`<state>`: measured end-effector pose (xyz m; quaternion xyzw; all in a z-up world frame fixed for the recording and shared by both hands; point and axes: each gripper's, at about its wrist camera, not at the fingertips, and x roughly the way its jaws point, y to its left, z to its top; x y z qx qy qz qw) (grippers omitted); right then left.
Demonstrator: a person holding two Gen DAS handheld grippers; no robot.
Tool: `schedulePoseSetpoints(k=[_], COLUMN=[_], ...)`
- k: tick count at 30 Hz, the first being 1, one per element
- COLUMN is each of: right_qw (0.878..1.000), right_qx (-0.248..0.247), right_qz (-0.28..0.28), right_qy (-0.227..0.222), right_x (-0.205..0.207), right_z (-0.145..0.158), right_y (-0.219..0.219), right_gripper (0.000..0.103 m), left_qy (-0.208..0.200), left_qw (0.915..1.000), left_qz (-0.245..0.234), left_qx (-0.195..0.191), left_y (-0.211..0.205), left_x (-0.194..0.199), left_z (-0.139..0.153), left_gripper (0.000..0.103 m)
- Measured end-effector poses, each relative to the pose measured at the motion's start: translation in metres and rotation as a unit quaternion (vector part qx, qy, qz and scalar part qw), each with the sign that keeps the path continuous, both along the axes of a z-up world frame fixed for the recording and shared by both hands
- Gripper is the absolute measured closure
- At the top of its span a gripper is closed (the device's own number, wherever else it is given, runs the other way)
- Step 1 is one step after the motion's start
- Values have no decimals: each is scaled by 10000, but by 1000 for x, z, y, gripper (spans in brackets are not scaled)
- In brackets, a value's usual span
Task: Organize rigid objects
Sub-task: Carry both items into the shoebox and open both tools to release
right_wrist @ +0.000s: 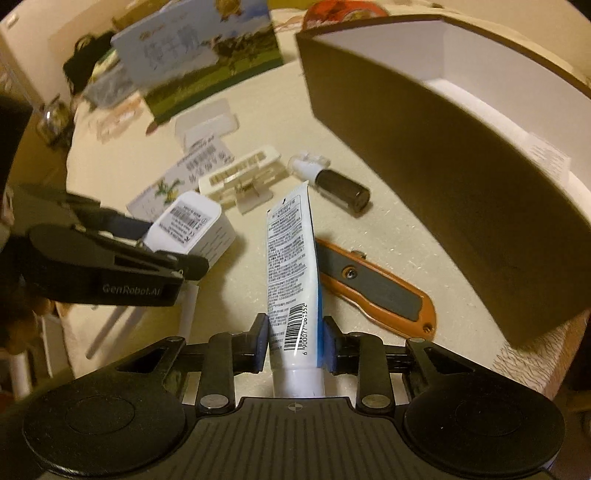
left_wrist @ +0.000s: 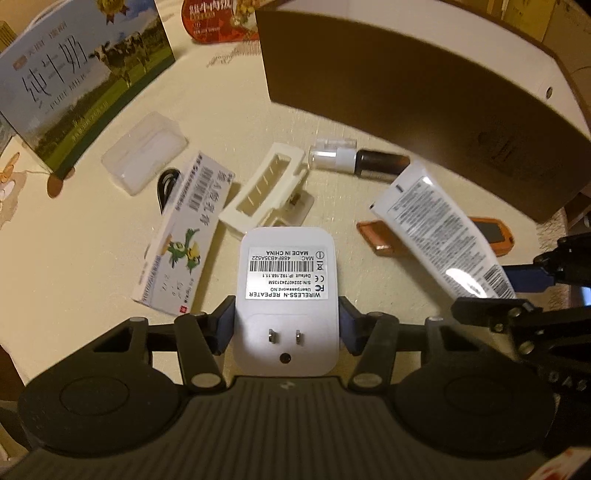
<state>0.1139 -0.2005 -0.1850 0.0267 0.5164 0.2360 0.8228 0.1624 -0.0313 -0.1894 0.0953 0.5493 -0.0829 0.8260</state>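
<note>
My left gripper is shut on a white wireless repeater plug, held above the table; it also shows in the right wrist view. My right gripper is shut on a white tube, which also shows in the left wrist view. On the table lie a white hair clip, a dark spray bottle, an orange utility knife, a white medicine box and a clear plastic case. A big brown open box stands at the right.
A milk carton box stands at the back left, a red packet behind it. A black cable lies by the medicine box. The table edge runs at the right, past the brown box.
</note>
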Motion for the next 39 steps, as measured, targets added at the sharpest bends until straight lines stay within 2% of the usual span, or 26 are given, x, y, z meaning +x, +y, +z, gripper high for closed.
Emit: schedulePoseSetpoints(k=[10, 19, 29, 39], right_qw=[9973, 9877, 9627, 9344], right_qx=[306, 455, 699, 717], right_qz=[-630, -1415, -2582, -3482], right_qy=[-228, -485, -409, -236], right_x=[10, 36, 90, 125], right_z=[49, 88, 112, 104], right_y=[-32, -65, -108, -126], right_gripper=[76, 76, 76, 76], left_qy=[-479, -891, -1445, -1471], left_qw=[9985, 9933, 9800, 9722], left_qz=[-201, -565, -1162, -1691], left_qx=[-194, -477, -722, -675], left_y=[-19, -52, -106, -148], left_x=[7, 41, 109, 171], left_z=[52, 100, 140, 129], left_gripper=[51, 51, 51, 51])
